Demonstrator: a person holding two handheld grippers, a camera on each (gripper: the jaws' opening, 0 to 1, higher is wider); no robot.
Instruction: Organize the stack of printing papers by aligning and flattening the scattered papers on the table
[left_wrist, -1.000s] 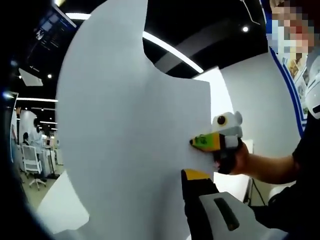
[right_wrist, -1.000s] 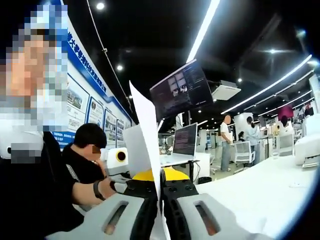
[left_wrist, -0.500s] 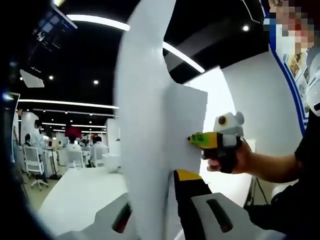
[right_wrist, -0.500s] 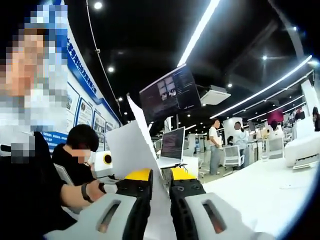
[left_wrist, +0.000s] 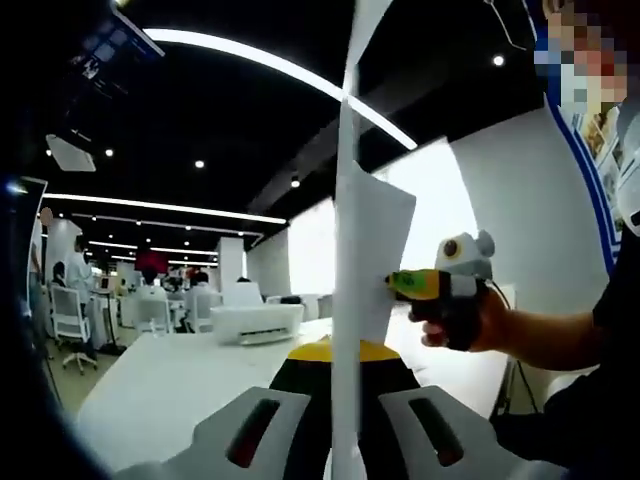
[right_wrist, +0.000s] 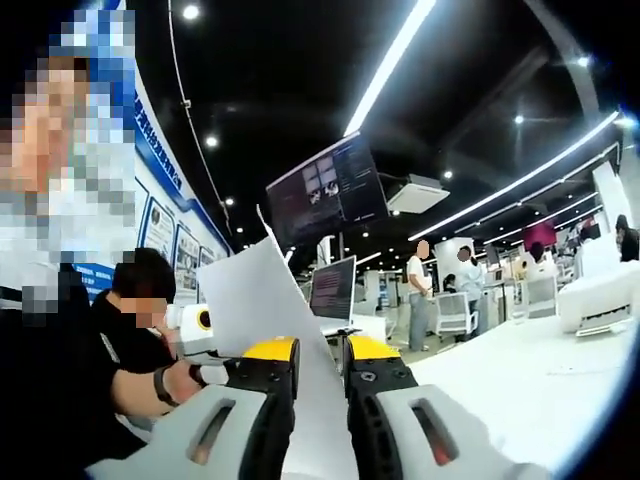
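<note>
**Above the counter, a paper stack held edge-on between two tools**

Above the white counter, the paper stack stands upright, lifted clear of the surface and seen almost edge-on in the left gripper view. The left tool has its jaws pressed against the stack's lower edge, clamping it. In the right gripper view the right tool also has the papers running up between its jaws, though a narrow gap shows on either side, so I cannot tell how firmly it bites. One sheet in the stack sticks out sideways past the rest, toward the right tool.

The risk, as I judge it, is slippage: a loose bite on the right could let that offset sheet slide further or drop, and tall unsupported paper may bend or fan above the jaws.

Below and beyond the stack the counter lies broad and bare, giving room to tap the edges down. A printer sits well behind the stack.
</note>
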